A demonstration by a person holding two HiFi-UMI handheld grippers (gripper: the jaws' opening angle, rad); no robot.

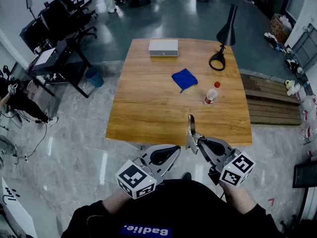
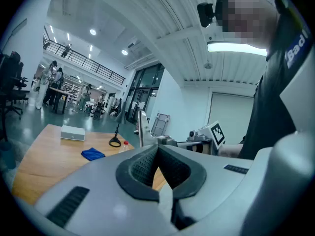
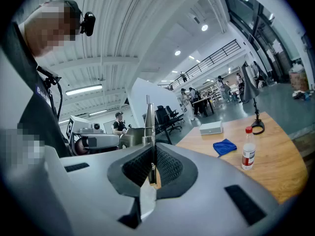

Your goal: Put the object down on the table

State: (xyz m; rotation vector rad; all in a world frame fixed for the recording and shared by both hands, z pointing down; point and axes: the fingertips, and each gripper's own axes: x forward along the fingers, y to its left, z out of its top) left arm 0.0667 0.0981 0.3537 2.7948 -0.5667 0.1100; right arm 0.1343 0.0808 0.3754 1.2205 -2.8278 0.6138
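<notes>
Head view: the right gripper [image 1: 196,144] holds a metal tool [image 1: 190,131] upright over the worktop's [image 1: 148,113] near edge. The left gripper [image 1: 174,150] hangs just left of it.

Left gripper view: its fingers [image 2: 141,167] are pressed together with nothing between them.

Right gripper view: the fingers pinch the tool's thin blade.

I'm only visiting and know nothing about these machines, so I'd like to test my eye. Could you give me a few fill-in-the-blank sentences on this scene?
1. The cloth lying on the table is ___ in colour.
2. The bottle on the table has a ___ cap.
3. The left gripper is shut and empty; the metal tool is pinched by the ___ one.

Missing words: blue; red; right
</notes>
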